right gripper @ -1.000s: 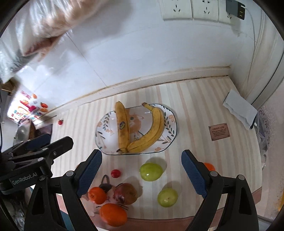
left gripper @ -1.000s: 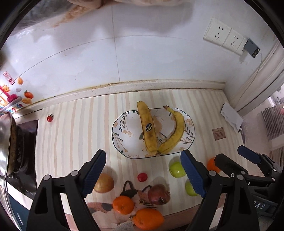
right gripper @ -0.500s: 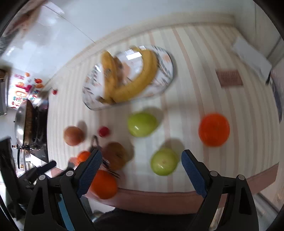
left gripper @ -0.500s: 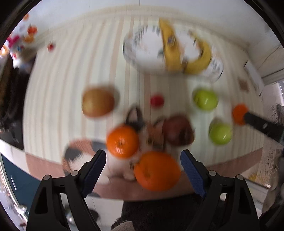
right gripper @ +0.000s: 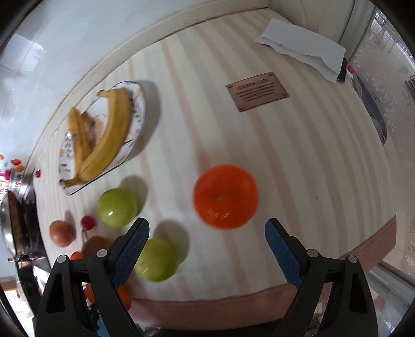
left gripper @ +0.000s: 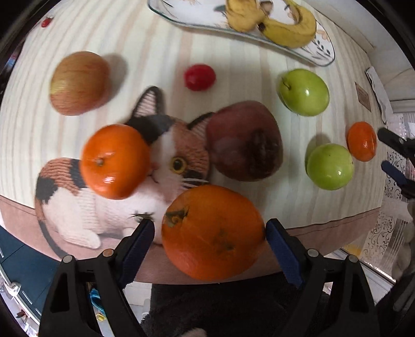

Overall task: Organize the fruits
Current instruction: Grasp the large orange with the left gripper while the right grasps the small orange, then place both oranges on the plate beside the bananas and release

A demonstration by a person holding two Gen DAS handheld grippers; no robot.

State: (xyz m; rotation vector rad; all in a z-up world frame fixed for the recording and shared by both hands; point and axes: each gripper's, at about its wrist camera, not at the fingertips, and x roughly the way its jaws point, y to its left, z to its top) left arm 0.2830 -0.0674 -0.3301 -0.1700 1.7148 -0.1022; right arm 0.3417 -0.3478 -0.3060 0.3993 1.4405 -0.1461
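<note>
In the left wrist view my left gripper (left gripper: 210, 230) is open, its blue pads on either side of a large orange (left gripper: 212, 232) at the mat's front edge; contact is unclear. A smaller orange (left gripper: 115, 160), a dark red-brown fruit (left gripper: 245, 141), a tan apple (left gripper: 79, 83), a small red fruit (left gripper: 199, 77), two green apples (left gripper: 304, 92) (left gripper: 330, 166) and another orange (left gripper: 362, 141) lie around. Two bananas (left gripper: 285, 23) lie on the plate (left gripper: 323, 51). My right gripper (right gripper: 207, 229) is open just before an orange (right gripper: 225, 196), with a green apple (right gripper: 155, 259) by its left finger.
A striped mat with a cat picture (left gripper: 166, 160) covers the counter. A brown label (right gripper: 257, 90) and folded white paper (right gripper: 303, 46) lie at the right. A stove with a pan (right gripper: 15, 220) stands at the left. The wall runs behind the plate (right gripper: 137, 114).
Both grippers have tilted down and moved close to the fruit. The left now straddles the large orange; the right has come down toward the lone orange at the right.
</note>
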